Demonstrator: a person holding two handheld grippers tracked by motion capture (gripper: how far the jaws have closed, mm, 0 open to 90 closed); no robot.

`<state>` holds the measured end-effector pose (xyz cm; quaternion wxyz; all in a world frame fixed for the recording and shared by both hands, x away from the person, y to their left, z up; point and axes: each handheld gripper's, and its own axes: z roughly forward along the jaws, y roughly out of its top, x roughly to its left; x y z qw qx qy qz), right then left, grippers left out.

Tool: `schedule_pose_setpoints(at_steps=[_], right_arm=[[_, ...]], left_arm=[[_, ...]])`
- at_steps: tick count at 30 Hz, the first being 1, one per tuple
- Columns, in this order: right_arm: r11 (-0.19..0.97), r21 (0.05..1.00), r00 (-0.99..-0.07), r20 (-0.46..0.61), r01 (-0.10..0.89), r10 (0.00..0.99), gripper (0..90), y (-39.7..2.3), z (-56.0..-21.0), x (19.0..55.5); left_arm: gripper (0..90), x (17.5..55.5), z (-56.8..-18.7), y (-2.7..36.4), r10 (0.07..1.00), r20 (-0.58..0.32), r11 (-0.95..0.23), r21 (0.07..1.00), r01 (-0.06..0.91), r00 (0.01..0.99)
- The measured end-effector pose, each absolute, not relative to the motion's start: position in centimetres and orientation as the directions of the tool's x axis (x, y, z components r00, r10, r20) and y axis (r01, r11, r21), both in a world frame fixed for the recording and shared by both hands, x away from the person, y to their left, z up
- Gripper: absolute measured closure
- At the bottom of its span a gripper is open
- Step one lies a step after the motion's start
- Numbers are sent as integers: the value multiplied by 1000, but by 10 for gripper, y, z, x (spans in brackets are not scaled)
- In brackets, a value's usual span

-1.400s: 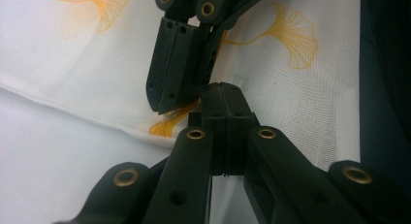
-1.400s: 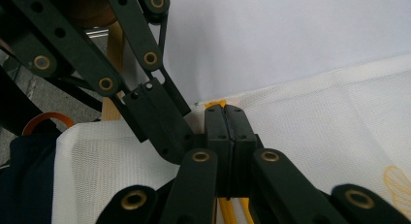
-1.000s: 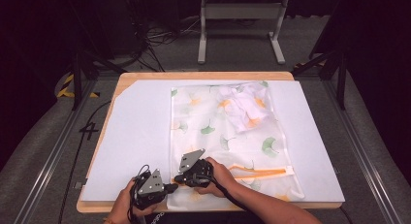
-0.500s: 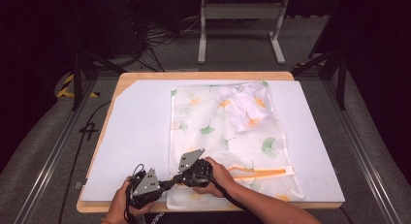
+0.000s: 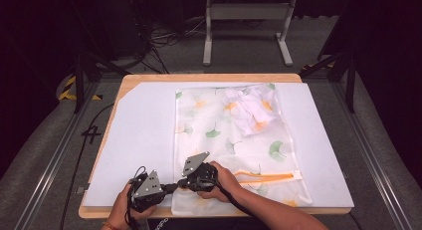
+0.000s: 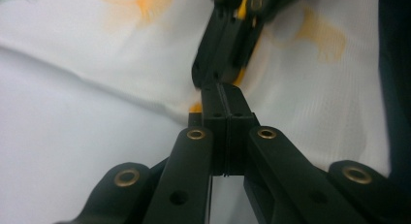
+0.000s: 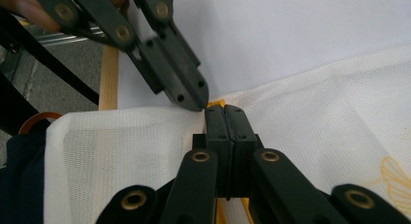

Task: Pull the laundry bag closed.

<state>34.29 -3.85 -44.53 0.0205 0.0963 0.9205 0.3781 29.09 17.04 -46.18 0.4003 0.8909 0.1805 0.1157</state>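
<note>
One mesh bag (image 5: 234,140), white with ginkgo-leaf prints, lies flat on a white sheet (image 5: 139,140) that covers the wooden surface (image 5: 209,77). One crumpled white cloth (image 5: 249,108) sits inside the bag at its far end. One orange zipper (image 5: 268,177) runs along the bag's near end.

Two grippers meet at the bag's near left corner. The left gripper (image 5: 171,186), held in the left hand (image 5: 124,207), points right; its fingers (image 6: 228,112) are clenched, tips at the bag's edge, where a bit of orange shows. The right gripper (image 5: 180,182), held in the right hand (image 5: 224,182), points left; its fingers (image 7: 231,127) are also clenched, at the orange zipper end on the mesh. Whether either pair actually pinches fabric cannot be told. The two tips touch or nearly touch each other.

One grey plate (image 5: 195,164) tops the right gripper, another the left.
</note>
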Motion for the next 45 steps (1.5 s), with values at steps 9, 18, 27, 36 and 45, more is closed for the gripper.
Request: schedule_pose_setpoints(at_steps=[9, 18, 27, 36, 45], right_arm=[[692, 700, -979, 50, 177, 199, 900, -38, -446, 345], [705, 692, -982, 33, 158, 188, 900, -35, -444, 344], [711, 688, -983, 13, 142, 185, 900, -37, -444, 341], [715, 690, -986, -10, 112, 164, 900, -43, -444, 339], [711, 694, -987, -6, 111, 160, 900, -43, -444, 340]], left_arm=[[900, 287, -445, 173, 436, 93, -547, 817, 181, 895], [900, 288, -460, 161, 372, 79, -640, 743, 194, 925], [900, 287, -462, 163, 392, 57, -621, 753, 218, 918], [900, 287, -463, 164, 395, 40, -610, 759, 229, 918], [900, 287, -463, 165, 396, 40, -609, 759, 229, 918]])
